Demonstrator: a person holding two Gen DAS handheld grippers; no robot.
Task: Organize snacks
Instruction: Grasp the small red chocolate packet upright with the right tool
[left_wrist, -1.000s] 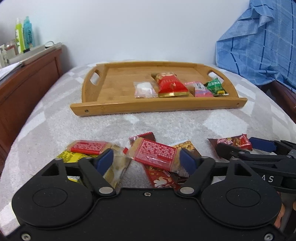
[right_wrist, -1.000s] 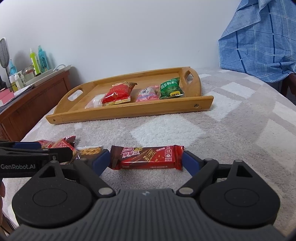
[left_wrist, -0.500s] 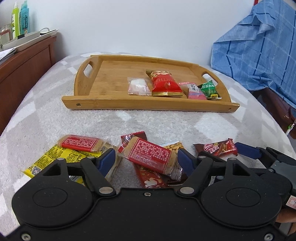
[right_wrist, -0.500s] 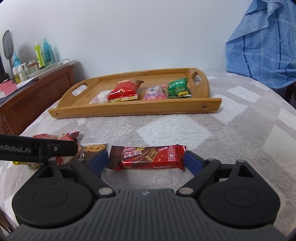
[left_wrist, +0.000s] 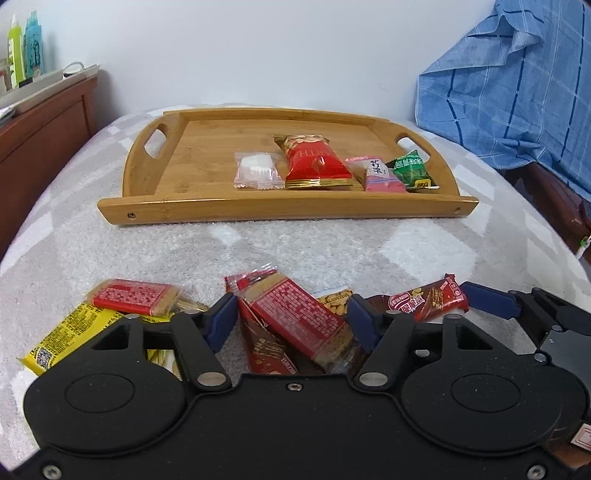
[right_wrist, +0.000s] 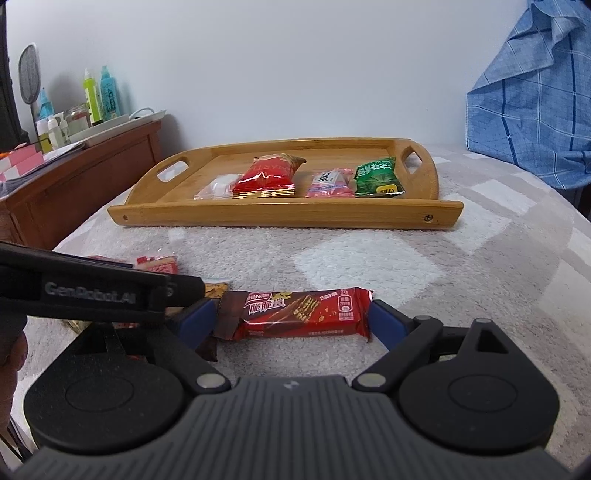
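Left tongs apart, straddling the red biscuit pack; right tongs apart around the chocolate wafer bar, near the bed's front edge. Close squarely on wrappers' middles. Tray farther back. Both have dropped closer since earlier.

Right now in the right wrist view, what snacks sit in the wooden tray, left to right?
Clear packet with white candy → red peanut bag with gold edge → pink wrapped snack → green foil packet, all in a row near the front wall of the bamboo tray.
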